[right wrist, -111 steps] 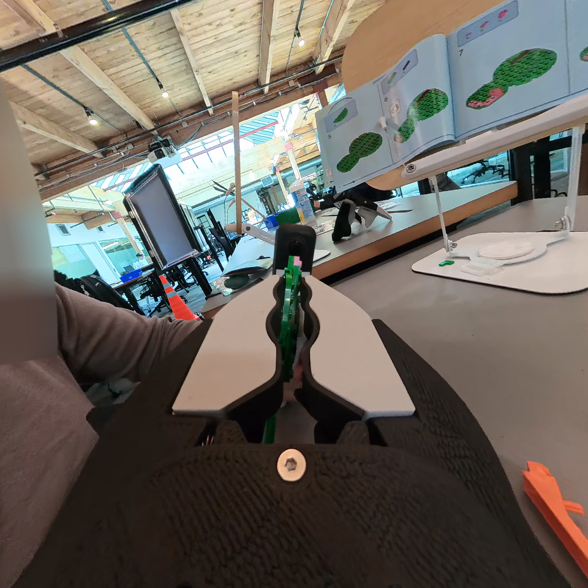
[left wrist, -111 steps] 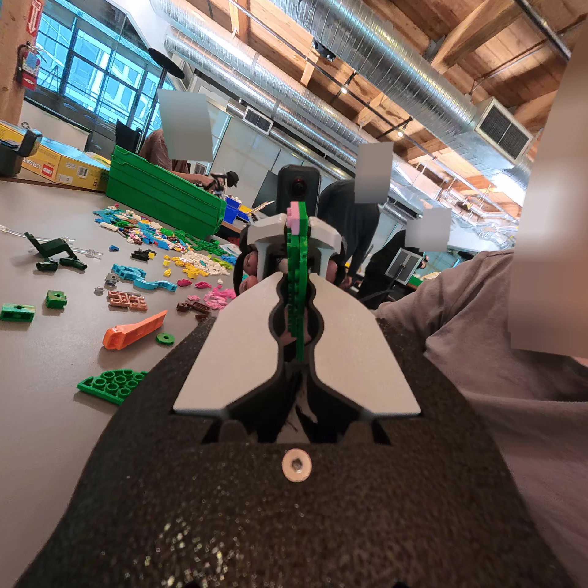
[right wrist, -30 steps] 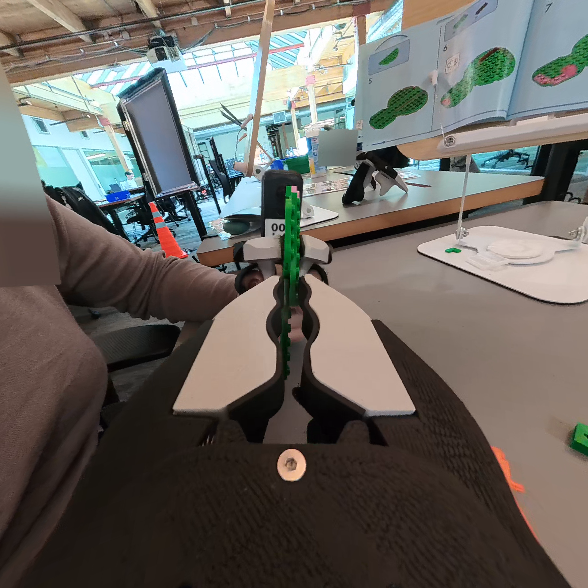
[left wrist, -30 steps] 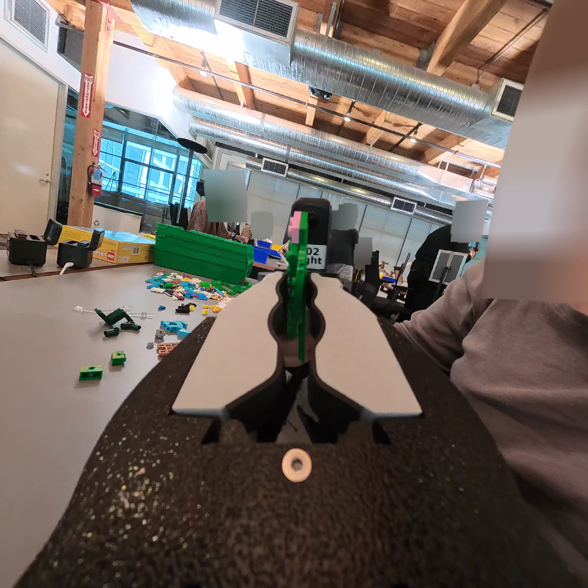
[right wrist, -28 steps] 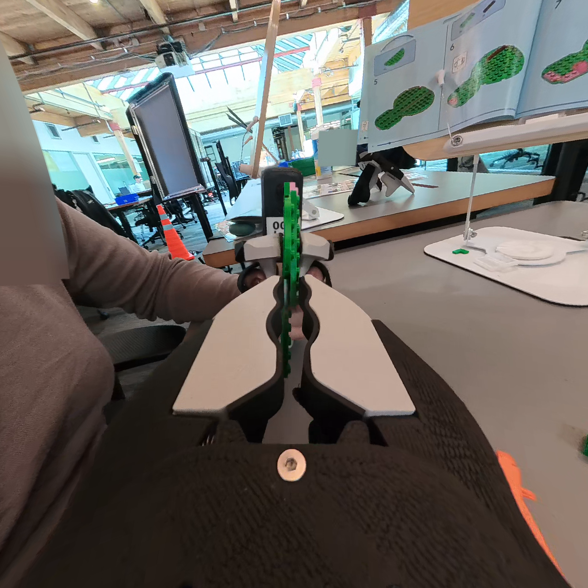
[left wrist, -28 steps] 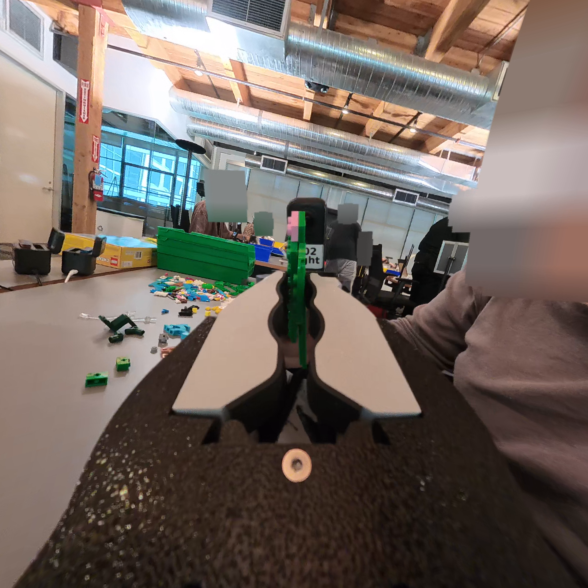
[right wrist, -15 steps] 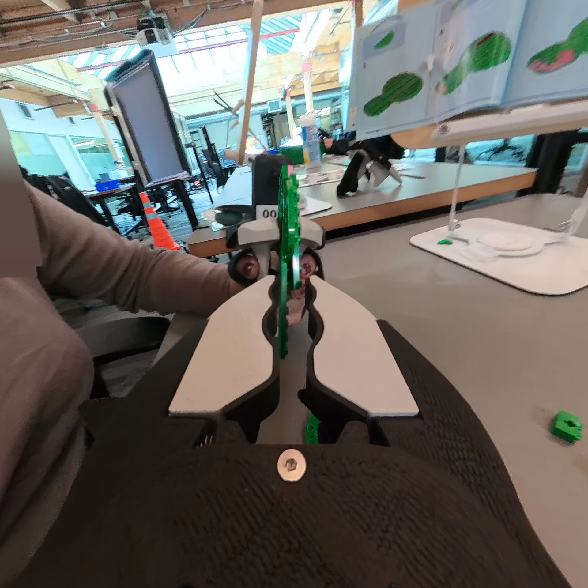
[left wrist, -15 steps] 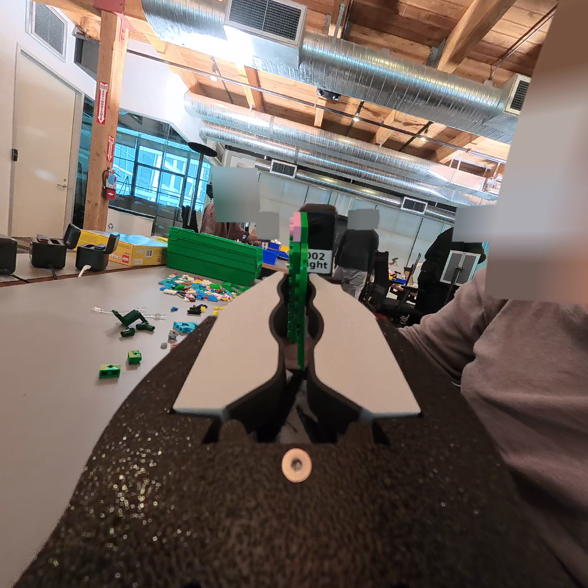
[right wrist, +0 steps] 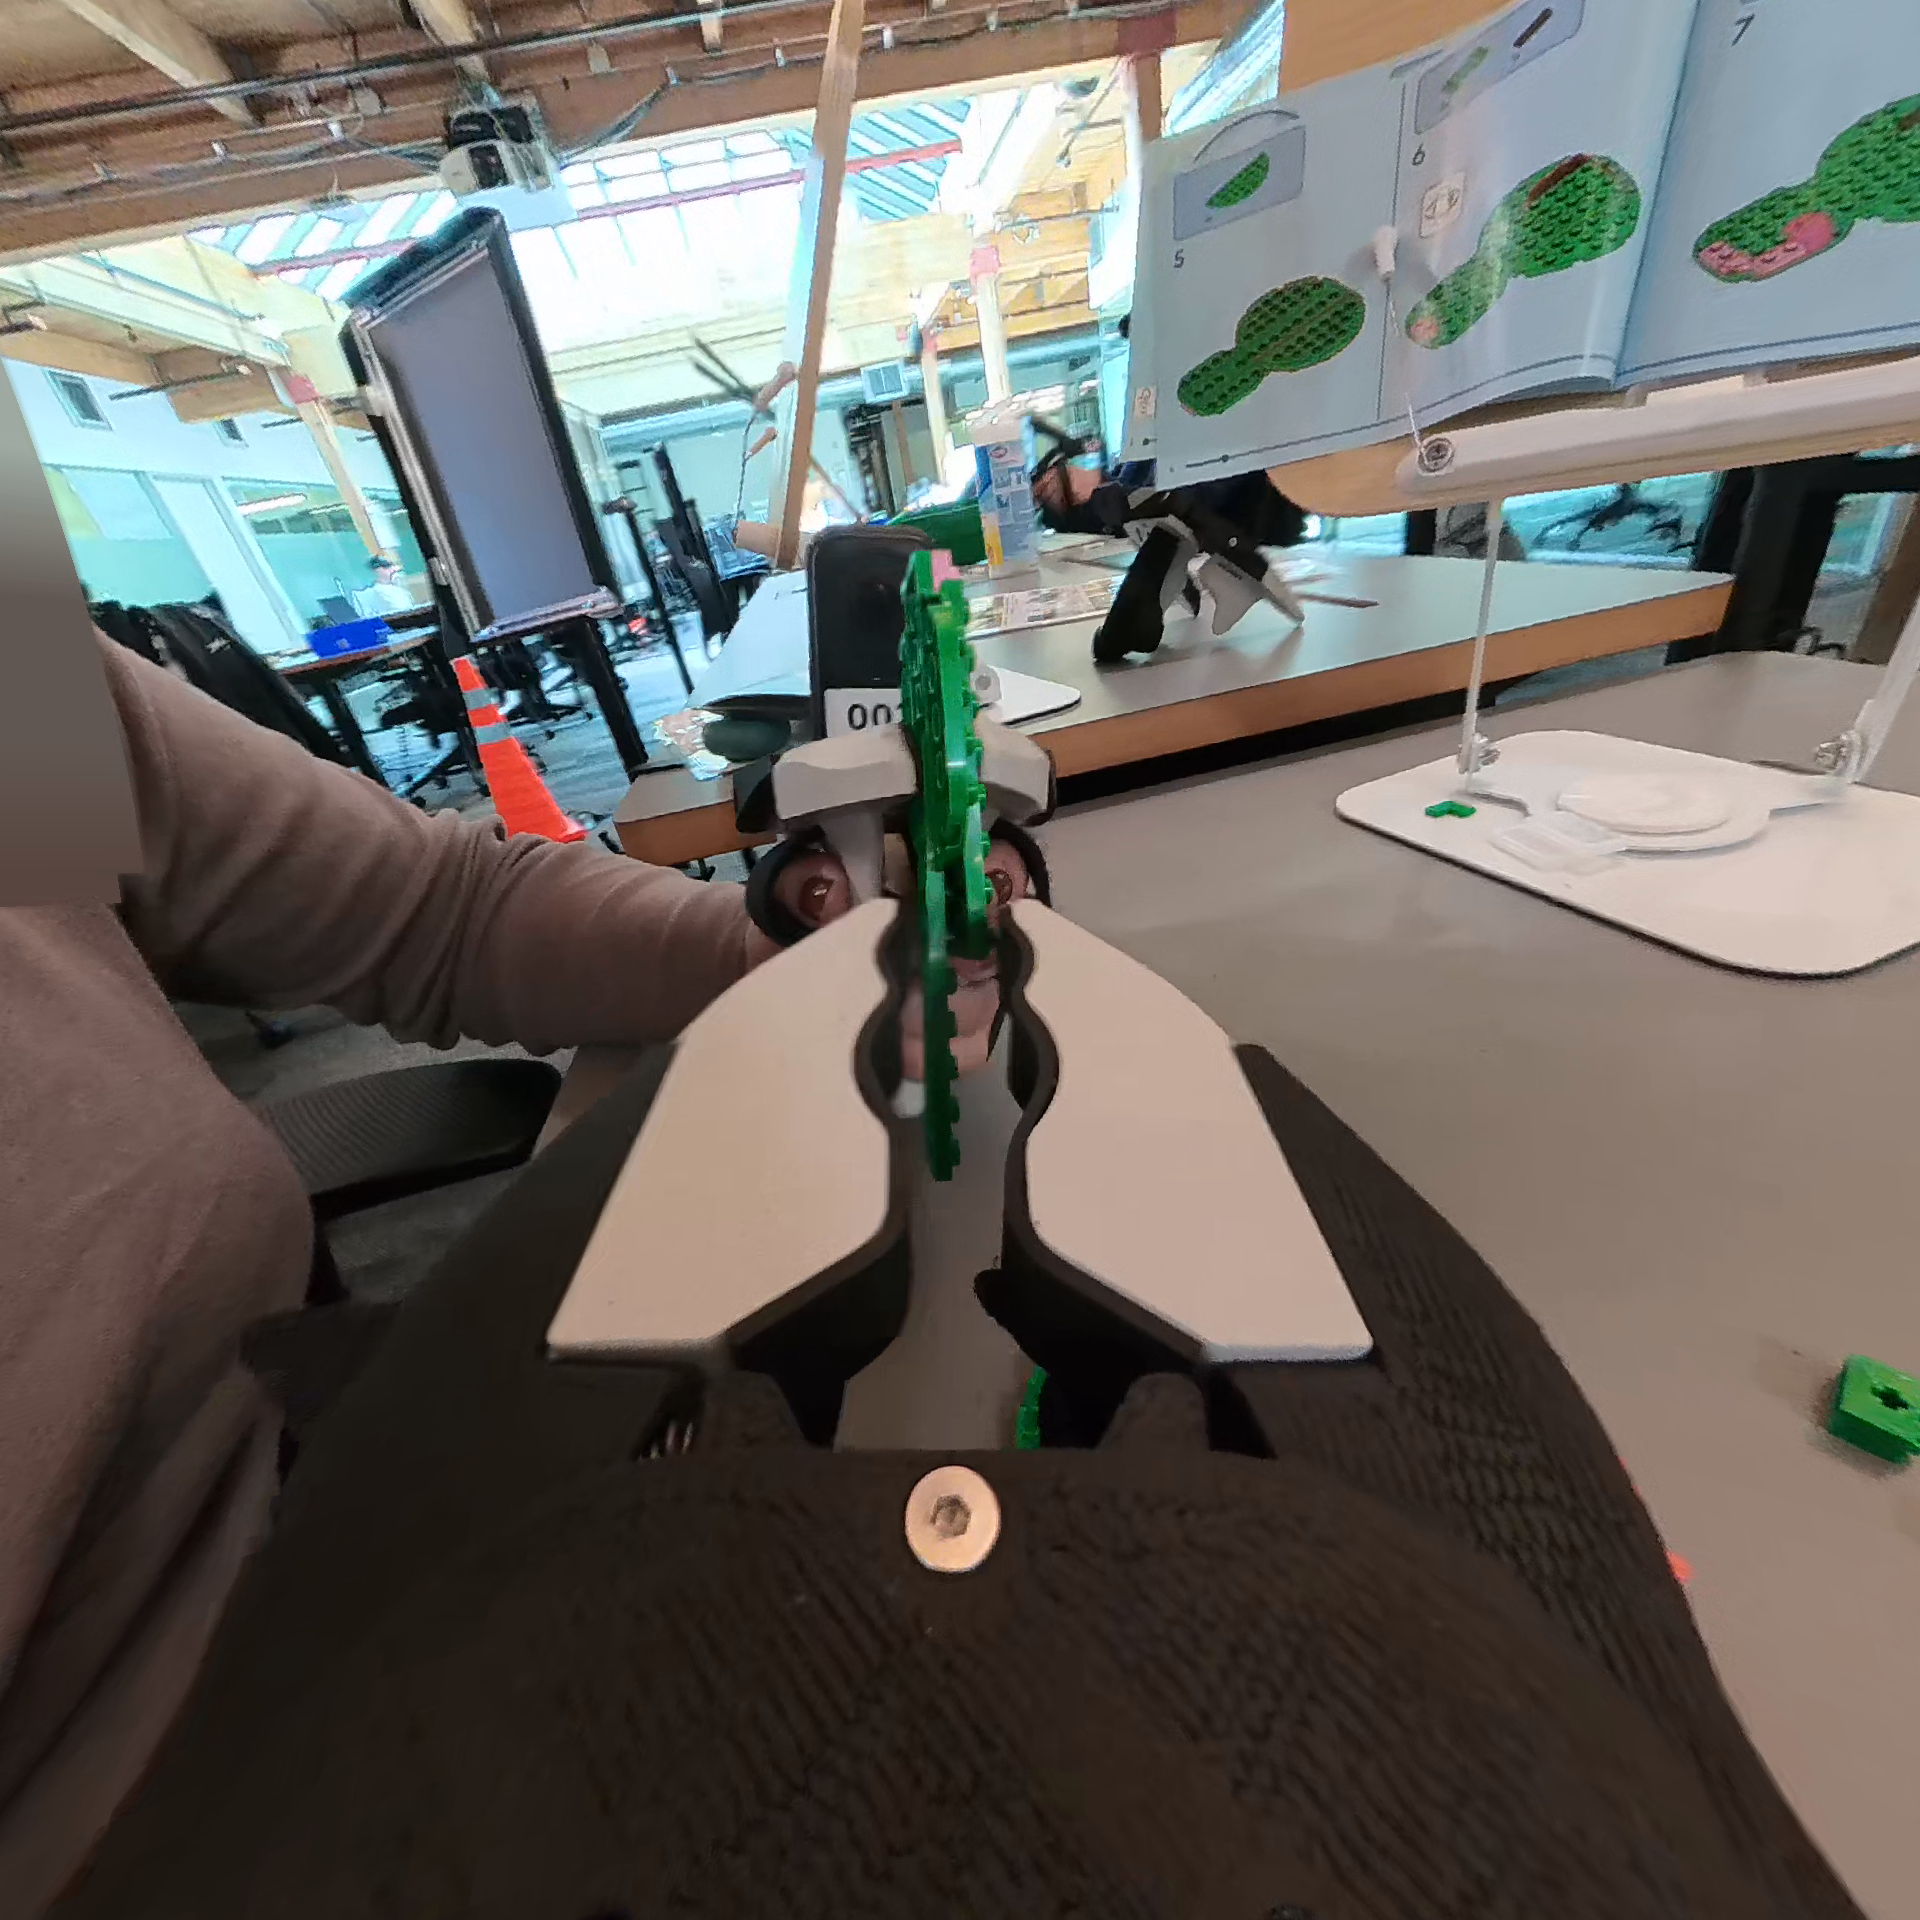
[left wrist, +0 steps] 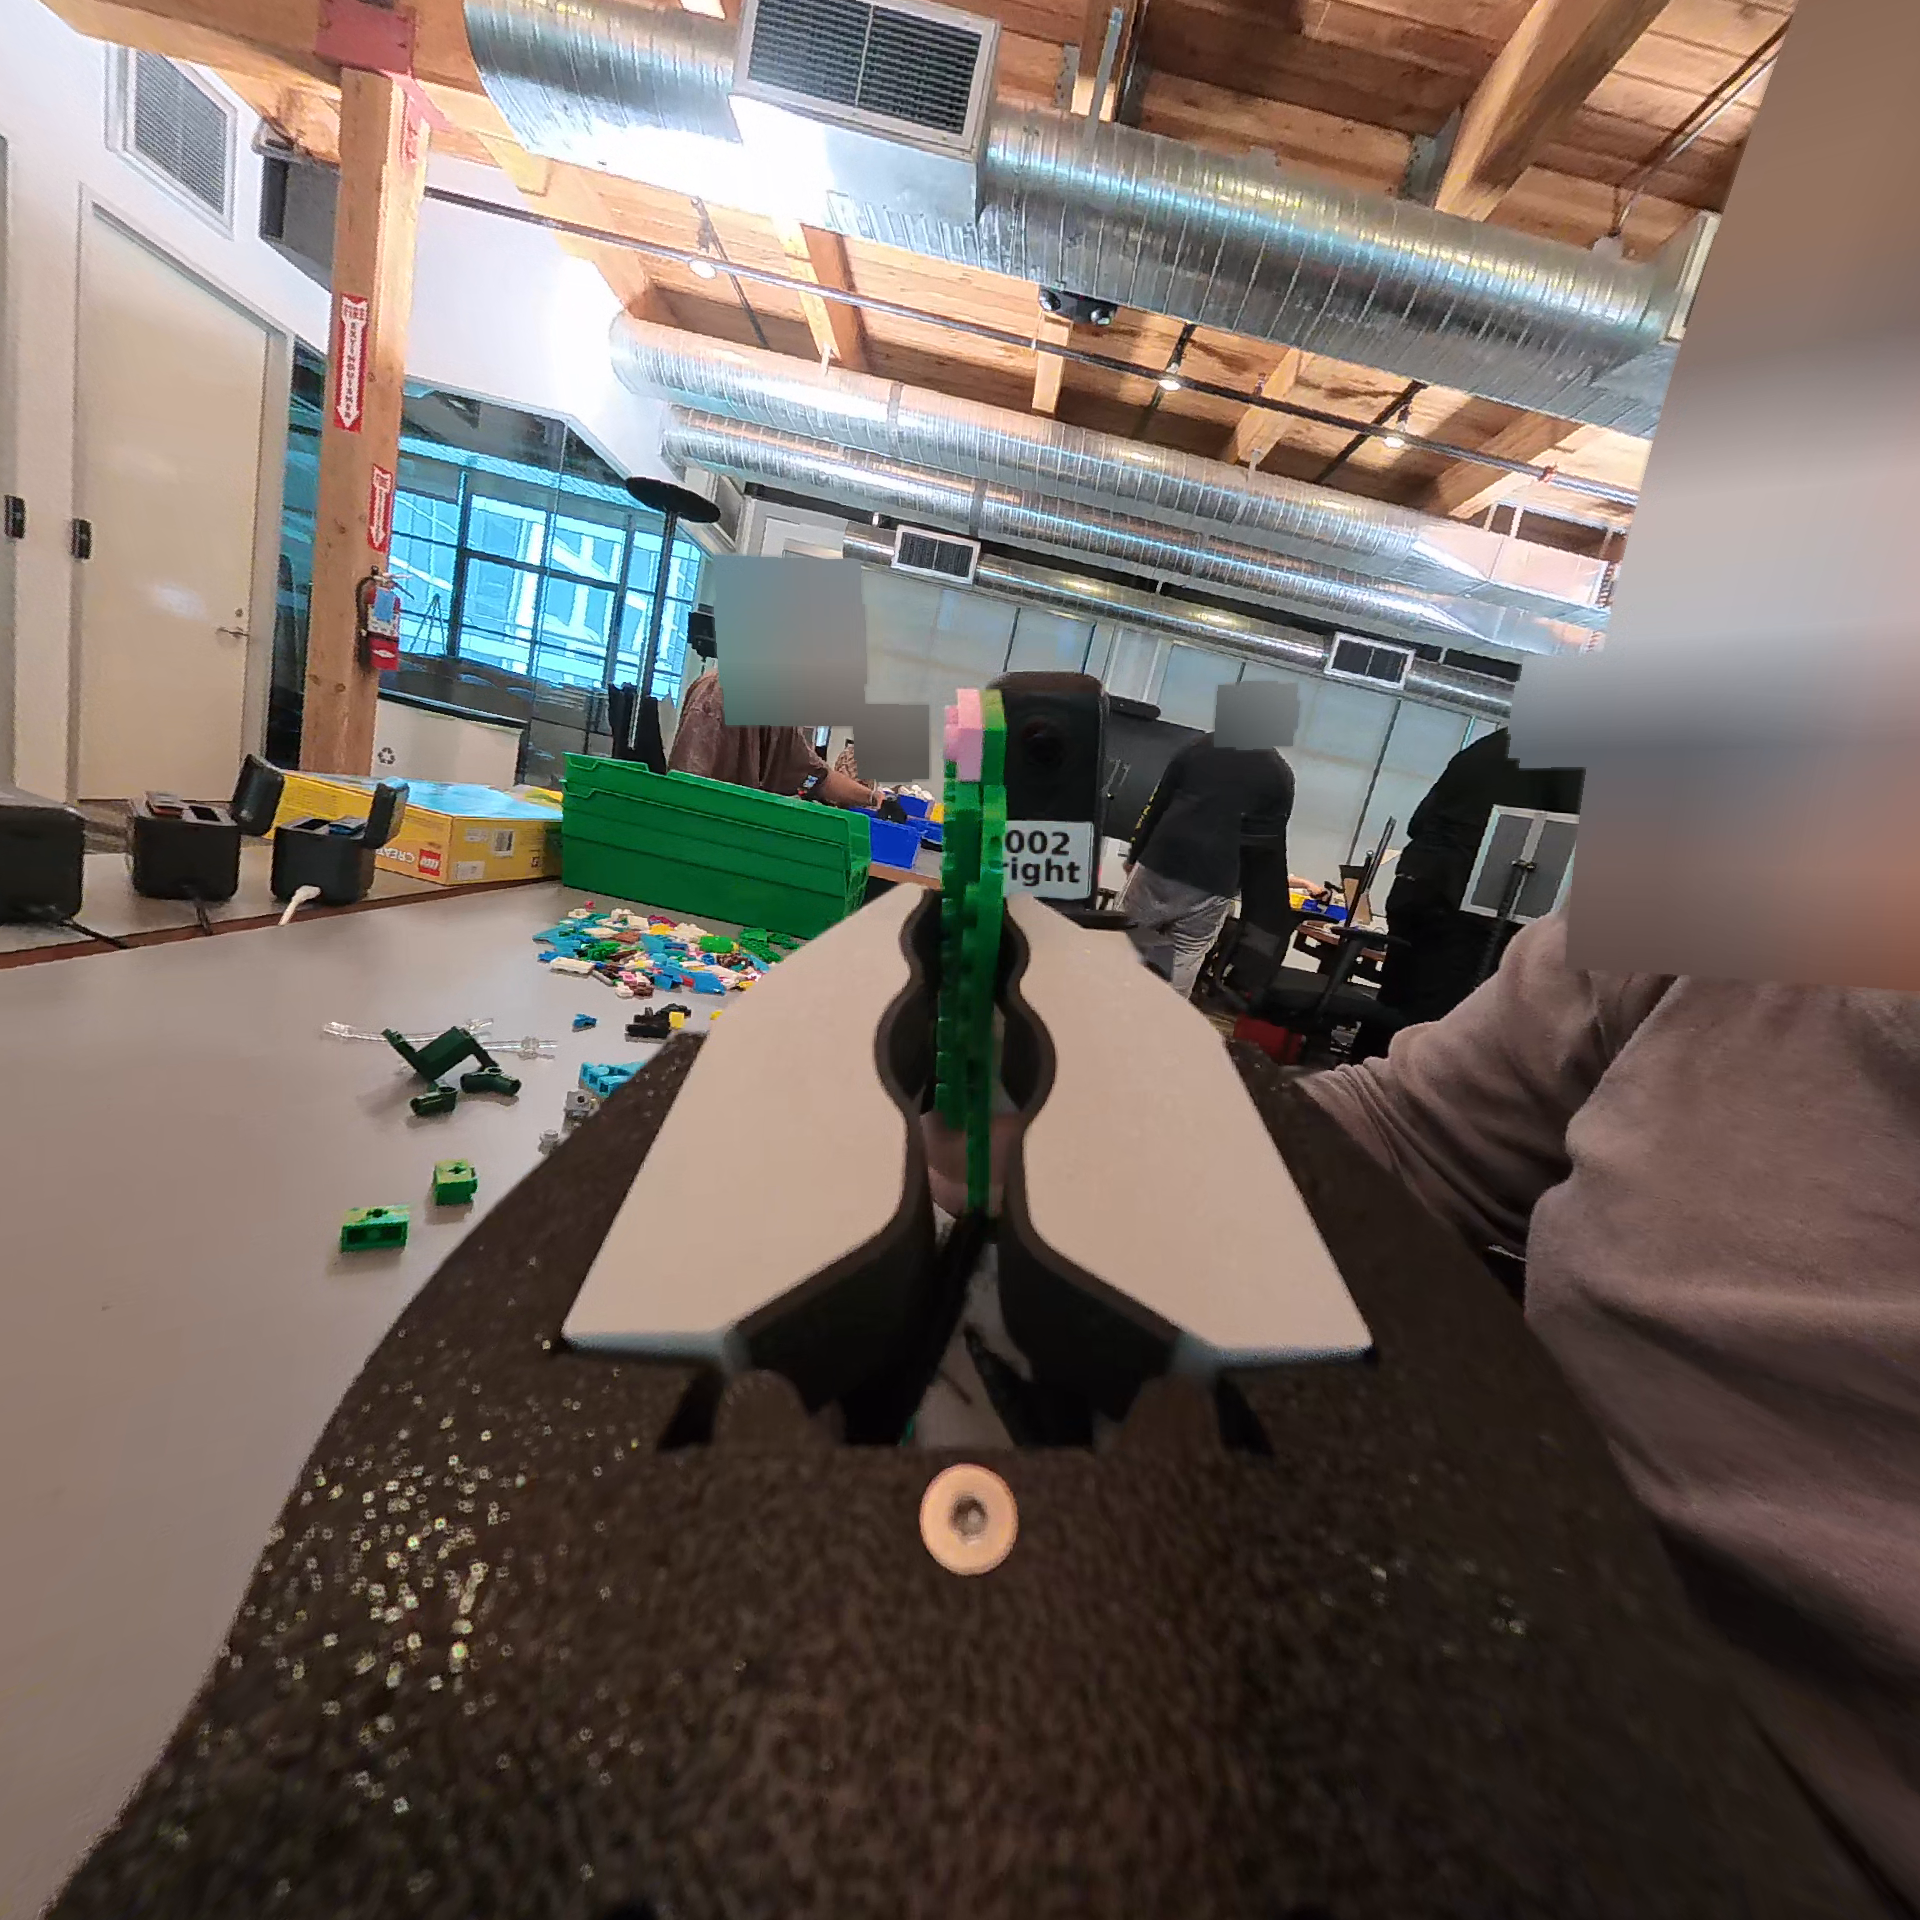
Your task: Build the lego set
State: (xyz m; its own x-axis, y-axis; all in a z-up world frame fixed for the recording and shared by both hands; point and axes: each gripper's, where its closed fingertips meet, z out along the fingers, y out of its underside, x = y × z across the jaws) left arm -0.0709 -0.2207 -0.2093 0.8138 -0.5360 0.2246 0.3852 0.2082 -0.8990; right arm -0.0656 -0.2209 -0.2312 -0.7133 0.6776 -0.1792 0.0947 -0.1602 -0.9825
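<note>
A flat green lego plate assembly (left wrist: 971, 1039) with a small pink piece (left wrist: 966, 738) at its top stands edge-on between the two grippers, which face each other above the grey table. My left gripper (left wrist: 966, 914) is shut on the plate. In the right wrist view the plate (right wrist: 940, 831) leans slightly, and the left gripper (right wrist: 914, 790) clamps its far part. My right gripper (right wrist: 951, 914) is open a little. The plate sits in the gap between its fingers without being pinched.
A pile of loose bricks (left wrist: 665, 951) lies before a green bin (left wrist: 717, 842). Dark green parts (left wrist: 447, 1060) and two small green bricks (left wrist: 374, 1226) lie nearer. The instruction booklet (right wrist: 1507, 239) rests on a white stand (right wrist: 1662, 862). A green brick (right wrist: 1881, 1408) lies at the right. The grippers are tip to tip, or close to it. Both grippers' tips are roughly 20 cm from the green brick (right wrist: 1881, 1408). Look for it in the left wrist view (left wrist: 366, 1228) too.
The right gripper's jaws have widened and let go of the green plate, which now leans in the gap. The left gripper stays shut on it. Both views have shifted slightly.
</note>
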